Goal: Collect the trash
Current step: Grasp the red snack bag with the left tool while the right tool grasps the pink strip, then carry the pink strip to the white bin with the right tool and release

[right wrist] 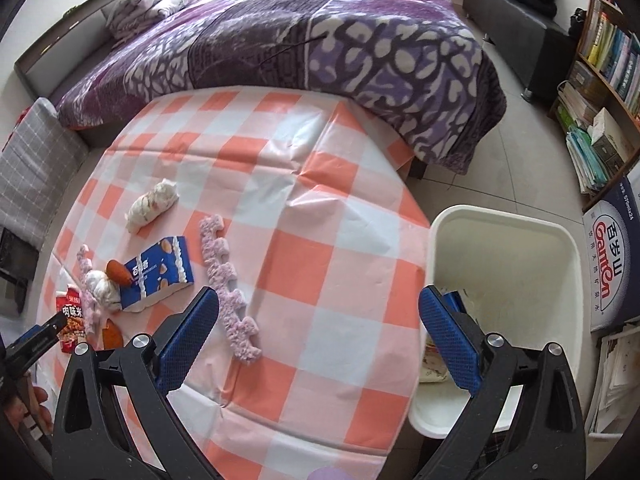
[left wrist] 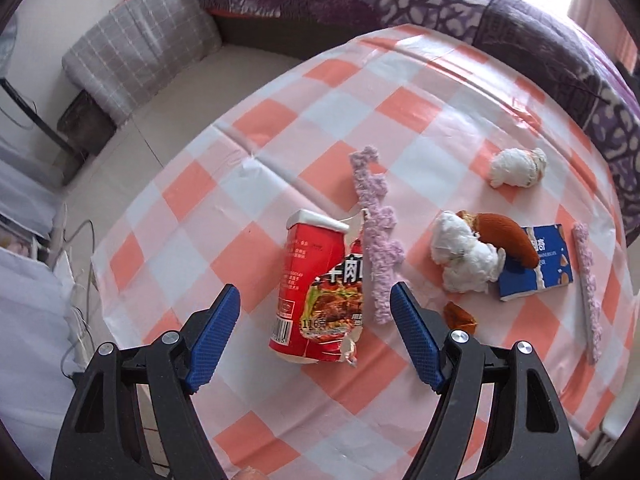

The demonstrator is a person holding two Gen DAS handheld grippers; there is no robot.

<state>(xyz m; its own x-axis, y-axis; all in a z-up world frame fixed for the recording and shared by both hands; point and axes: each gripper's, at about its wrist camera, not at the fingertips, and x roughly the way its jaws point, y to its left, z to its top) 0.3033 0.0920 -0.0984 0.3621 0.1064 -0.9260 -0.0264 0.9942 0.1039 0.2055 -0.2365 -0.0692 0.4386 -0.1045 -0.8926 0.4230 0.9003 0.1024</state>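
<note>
A flattened red noodle cup (left wrist: 320, 288) lies on the checked tablecloth (left wrist: 280, 128), between and just beyond the blue pads of my open left gripper (left wrist: 316, 304); the cup also shows in the right wrist view (right wrist: 72, 318). A purple fuzzy strip (left wrist: 374, 232) lies beside the cup. Further right lie two crumpled white tissues (left wrist: 464, 256) (left wrist: 518, 168), a brown piece (left wrist: 508, 240), a blue snack box (left wrist: 540, 264) and an orange scrap (left wrist: 460, 316). My right gripper (right wrist: 320, 328) is open and empty above the table edge, next to the white bin (right wrist: 508, 272).
A second purple strip (right wrist: 230, 288) lies near my right gripper's left finger. A bed with a purple blanket (right wrist: 320, 52) borders the table's far side. A bookshelf (right wrist: 600, 80) and a box (right wrist: 612, 256) stand right of the bin. Floor and a grey cushion (left wrist: 140, 40) are at left.
</note>
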